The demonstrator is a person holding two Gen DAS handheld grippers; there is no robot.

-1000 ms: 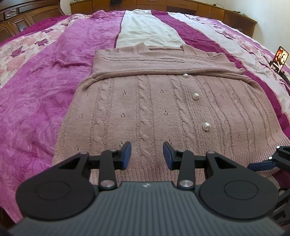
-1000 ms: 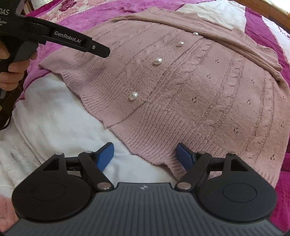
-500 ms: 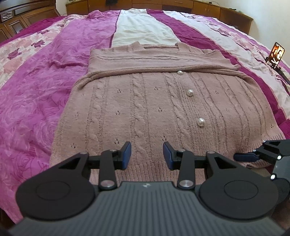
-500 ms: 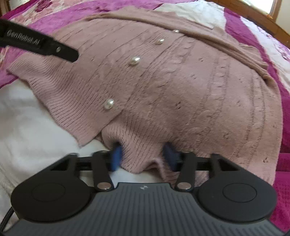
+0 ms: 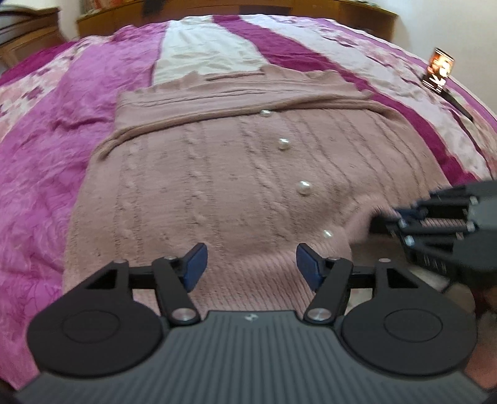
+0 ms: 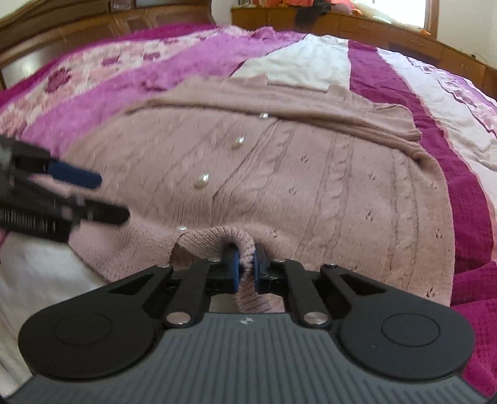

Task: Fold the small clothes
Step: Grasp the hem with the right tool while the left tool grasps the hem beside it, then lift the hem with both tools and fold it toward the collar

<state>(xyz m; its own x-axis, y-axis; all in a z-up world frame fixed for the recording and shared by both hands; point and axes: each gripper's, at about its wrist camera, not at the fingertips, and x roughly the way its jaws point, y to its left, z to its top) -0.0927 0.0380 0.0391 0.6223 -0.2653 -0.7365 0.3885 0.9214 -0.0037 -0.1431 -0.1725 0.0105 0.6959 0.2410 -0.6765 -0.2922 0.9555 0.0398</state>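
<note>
Cardigan point(image 5: 223, 186) in dusty pink cable knit lies spread flat, front up, on a bed covered by a magenta, pink and white floral bedspread point(image 5: 46, 155). Its sleeves are folded across the chest near the collar, and a row of pearl buttons point(image 5: 303, 187) runs down the middle.

At the left, the left gripper point(image 5: 250, 264) hovers low over the near hem with its blue-padded jaws wide apart and nothing between them. The hem's ribbed band shows in the gap.

Further right, the right gripper point(image 6: 245, 270) has its jaws closed on a bunched fold of the same hem, just beside the lowest button, and the pinched knit humps up in front of the blue pads. In the left wrist view this gripper shows blurred at the right edge, against the lifted corner of the garment.

At the far right of the bed, well apart from the garment, a phone point(image 5: 439, 70) stands propped with its screen lit. Wooden furniture point(image 6: 93, 28) lines the wall beyond the bed.
</note>
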